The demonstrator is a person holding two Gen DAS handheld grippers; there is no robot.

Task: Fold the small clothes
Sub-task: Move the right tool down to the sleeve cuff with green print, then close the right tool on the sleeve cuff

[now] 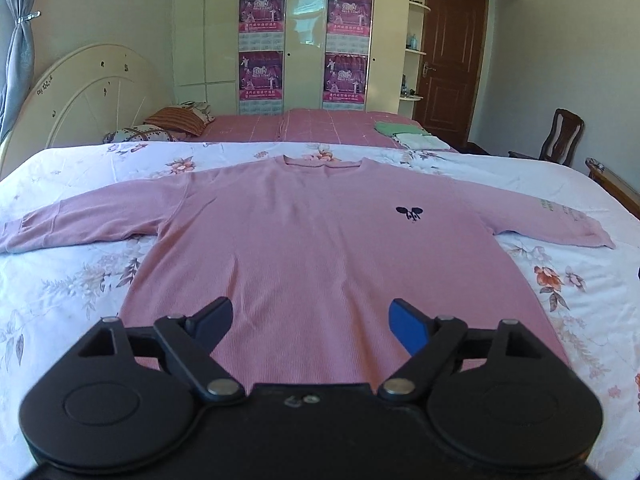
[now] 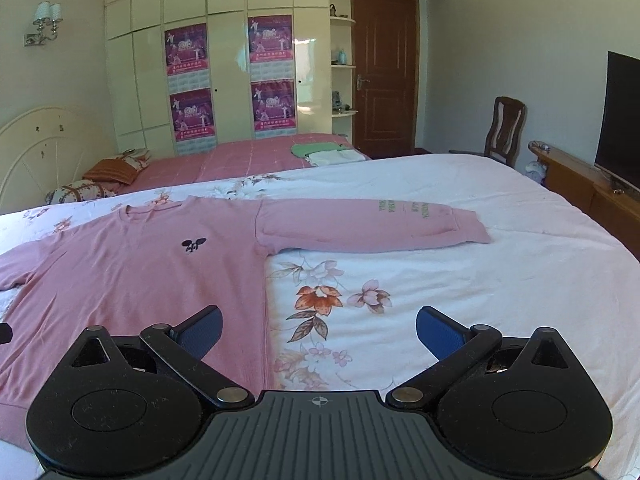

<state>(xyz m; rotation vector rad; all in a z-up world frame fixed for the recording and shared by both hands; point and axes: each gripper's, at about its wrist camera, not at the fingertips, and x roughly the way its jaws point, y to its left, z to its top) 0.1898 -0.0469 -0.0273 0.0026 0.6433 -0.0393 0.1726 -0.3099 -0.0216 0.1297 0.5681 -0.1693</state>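
Observation:
A pink long-sleeved sweatshirt (image 1: 304, 248) lies flat and face up on the floral bedspread (image 1: 72, 280), both sleeves spread out sideways, a small dark emblem on its chest. My left gripper (image 1: 312, 322) hovers over the lower middle of the shirt, jaws wide apart, nothing between the blue pads. In the right wrist view the same sweatshirt (image 2: 132, 276) fills the left half, its right sleeve (image 2: 360, 228) stretched across the bed. My right gripper (image 2: 318, 334) stands open above the shirt's right side seam near the hem, one pad over fabric, the other over the bedspread (image 2: 460, 264).
A second bed with a pink cover (image 1: 320, 124) lies beyond, with folded green and white clothes (image 1: 408, 134) and pillows (image 1: 176, 120). A wardrobe, a brown door, a wooden chair (image 2: 504, 132) and a low cabinet with a TV (image 2: 620, 120) stand further off.

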